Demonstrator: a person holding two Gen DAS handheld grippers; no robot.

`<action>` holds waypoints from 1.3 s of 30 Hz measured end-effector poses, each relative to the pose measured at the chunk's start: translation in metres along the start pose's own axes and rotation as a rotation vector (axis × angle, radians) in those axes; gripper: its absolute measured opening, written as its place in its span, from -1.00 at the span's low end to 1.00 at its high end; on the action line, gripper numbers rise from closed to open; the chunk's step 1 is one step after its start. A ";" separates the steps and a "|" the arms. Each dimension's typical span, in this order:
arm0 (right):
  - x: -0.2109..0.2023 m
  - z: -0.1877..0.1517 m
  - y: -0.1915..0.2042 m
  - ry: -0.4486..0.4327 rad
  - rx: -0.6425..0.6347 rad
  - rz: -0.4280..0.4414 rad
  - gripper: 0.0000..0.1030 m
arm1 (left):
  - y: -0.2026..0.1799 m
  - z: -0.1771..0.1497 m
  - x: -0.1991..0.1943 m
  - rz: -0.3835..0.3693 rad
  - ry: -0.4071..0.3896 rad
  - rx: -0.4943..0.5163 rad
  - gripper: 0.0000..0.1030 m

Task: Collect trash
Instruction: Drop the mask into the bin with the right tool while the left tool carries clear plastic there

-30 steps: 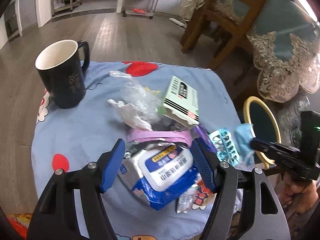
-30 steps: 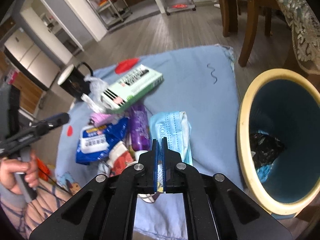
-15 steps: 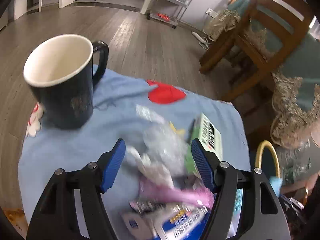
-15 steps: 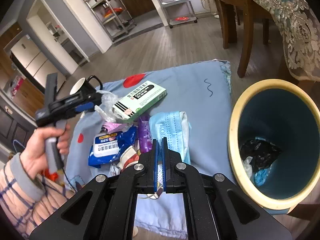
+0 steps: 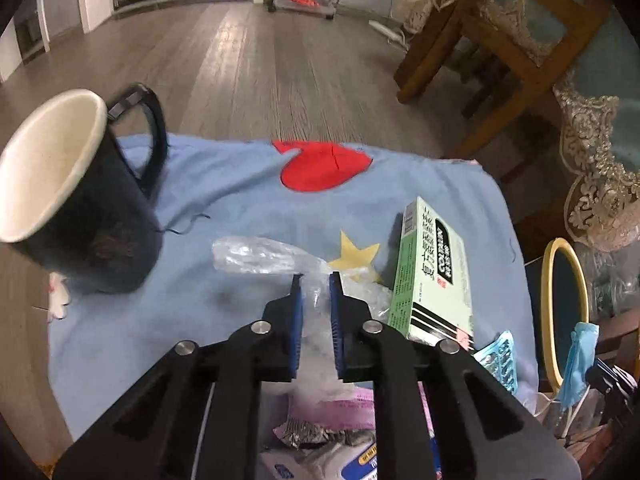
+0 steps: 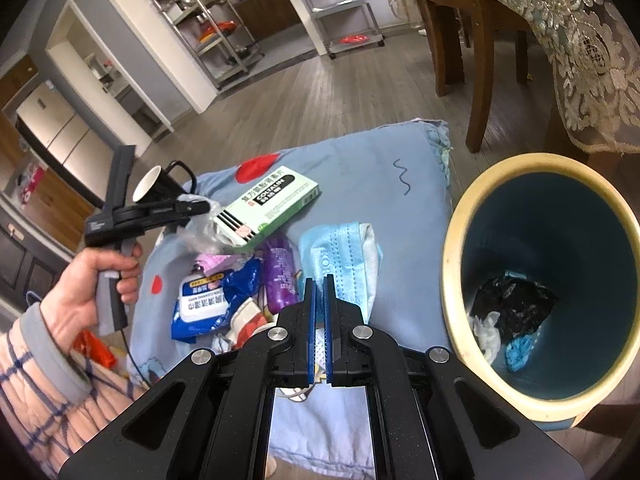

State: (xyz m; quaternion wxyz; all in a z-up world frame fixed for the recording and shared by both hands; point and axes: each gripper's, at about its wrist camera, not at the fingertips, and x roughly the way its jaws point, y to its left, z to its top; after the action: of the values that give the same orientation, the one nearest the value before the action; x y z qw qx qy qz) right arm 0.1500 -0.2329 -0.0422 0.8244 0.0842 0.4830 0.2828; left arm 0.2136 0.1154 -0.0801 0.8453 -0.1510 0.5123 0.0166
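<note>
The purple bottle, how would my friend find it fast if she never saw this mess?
Start at the blue cloth beside the yellow-rimmed bin. In the trash pile on it, look just below the green box: the purple bottle lies flat between the blue wipes pack and the blue face mask. It is the only shiny purple thing.

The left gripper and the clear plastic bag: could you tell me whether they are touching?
Touching. In the left wrist view, the left gripper has its blue fingers closed on the crumpled clear plastic bag, which fills the narrow space between them.

black mug (image 5: 76, 216), green box (image 5: 434, 272), purple bottle (image 6: 280, 276)
</note>
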 end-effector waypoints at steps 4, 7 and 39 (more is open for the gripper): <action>-0.005 0.001 0.000 -0.021 0.003 0.009 -0.91 | 0.000 0.002 -0.040 -0.002 -0.095 -0.019 -0.82; -0.013 0.002 -0.002 -0.041 0.013 0.014 -0.91 | -0.004 0.006 -0.067 -0.008 -0.155 -0.020 -0.82; -0.097 -0.015 -0.087 -0.228 0.209 -0.169 -0.91 | -0.163 -0.025 -0.137 -0.291 -0.281 0.154 -0.82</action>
State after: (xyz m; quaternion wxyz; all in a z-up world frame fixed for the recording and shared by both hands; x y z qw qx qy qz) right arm 0.1348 -0.3601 -0.0133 0.8814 0.1601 0.4186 0.1493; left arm 0.1566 -0.0299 0.0674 0.9109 -0.1547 0.3619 -0.1237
